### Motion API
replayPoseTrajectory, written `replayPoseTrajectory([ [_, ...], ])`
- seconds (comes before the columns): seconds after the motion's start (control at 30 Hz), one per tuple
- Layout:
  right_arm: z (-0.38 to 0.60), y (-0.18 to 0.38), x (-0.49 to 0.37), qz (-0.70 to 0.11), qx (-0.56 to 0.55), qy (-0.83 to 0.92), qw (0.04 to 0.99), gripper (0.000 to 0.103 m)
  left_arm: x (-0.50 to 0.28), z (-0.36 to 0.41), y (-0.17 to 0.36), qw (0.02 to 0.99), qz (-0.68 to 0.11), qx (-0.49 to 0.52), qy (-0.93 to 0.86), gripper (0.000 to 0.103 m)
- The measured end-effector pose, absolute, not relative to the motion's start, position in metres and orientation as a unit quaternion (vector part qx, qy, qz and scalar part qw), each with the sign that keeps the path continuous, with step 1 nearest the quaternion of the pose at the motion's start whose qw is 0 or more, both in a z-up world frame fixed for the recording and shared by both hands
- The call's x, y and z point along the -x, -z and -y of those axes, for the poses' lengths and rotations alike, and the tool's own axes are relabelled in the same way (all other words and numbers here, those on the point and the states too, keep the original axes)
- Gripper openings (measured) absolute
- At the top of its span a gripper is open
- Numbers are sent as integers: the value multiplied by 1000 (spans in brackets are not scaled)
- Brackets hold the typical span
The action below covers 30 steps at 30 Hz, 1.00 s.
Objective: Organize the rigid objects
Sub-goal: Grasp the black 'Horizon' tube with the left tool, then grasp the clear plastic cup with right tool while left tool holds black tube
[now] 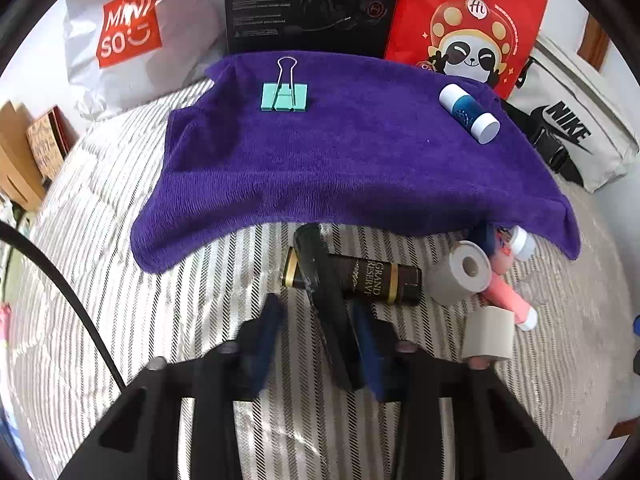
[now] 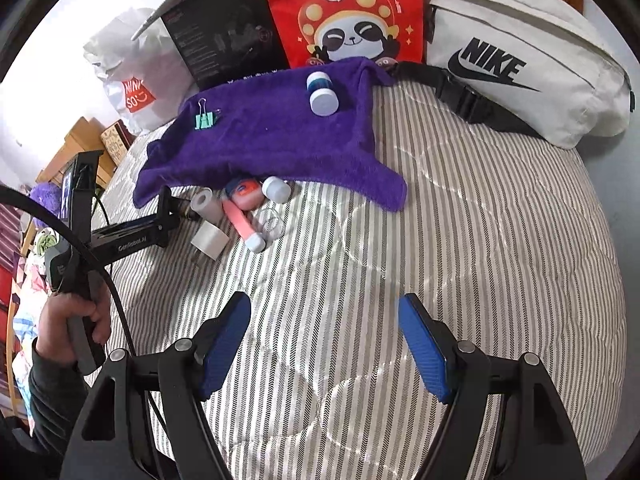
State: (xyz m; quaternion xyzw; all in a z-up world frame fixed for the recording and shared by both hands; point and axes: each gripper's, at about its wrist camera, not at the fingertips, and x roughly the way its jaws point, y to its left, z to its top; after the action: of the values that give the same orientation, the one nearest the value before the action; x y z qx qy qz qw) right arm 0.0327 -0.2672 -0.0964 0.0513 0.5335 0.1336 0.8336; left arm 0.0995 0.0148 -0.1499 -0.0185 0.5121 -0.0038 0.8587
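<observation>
Barely begun: just clip (image 1: pixel 285 96) and tube (image 1: pixel 469 114) up on towel (image 1: pixel 340 168), with bottle (image 1: pixel 372 280), rolls (image 1: pixel 460 272) waiting on bed (image 1: pixel 160 300), left gripper (image 1: pixel 316 312) half open around black stick (image 1: pixel 320 272), right gripper (image 2: pixel 324 312) wide open, holding nothing.

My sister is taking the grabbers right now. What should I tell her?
Left gripper: open around a long black object, not clearly clamped.
Right gripper: open, empty, over the striped bedding.
Done: green binder clip and blue-and-white tube lie on the purple towel.
Left: dark Grand Reserve tube, tape rolls, pink tube and small bottles sit piled at the towel's near edge.
</observation>
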Motion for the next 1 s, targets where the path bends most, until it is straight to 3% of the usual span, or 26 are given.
replayPoseTrajectory([
  [0.03,266,97,-33,-534,-50,-134,833,76,-100,-15,149,859,-511,16,8,17],
  [0.1,265,98,-33,-534,-49,-136,833,76,-99,-20,148,861,-507,36,28,12],
  [0.67,222,123,-75,-515,-35,-165,841,74,-71,-72,150,865,-501,26,17,12],
  [0.8,208,132,-87,-508,-15,-170,844,65,-72,-69,150,864,-502,30,26,12],
  [0.9,199,141,-94,-505,-9,-181,844,50,-73,-67,150,864,-502,26,29,12],
  [1.0,192,150,-100,-512,-10,-183,839,47,-73,-69,150,864,-502,34,32,12],
])
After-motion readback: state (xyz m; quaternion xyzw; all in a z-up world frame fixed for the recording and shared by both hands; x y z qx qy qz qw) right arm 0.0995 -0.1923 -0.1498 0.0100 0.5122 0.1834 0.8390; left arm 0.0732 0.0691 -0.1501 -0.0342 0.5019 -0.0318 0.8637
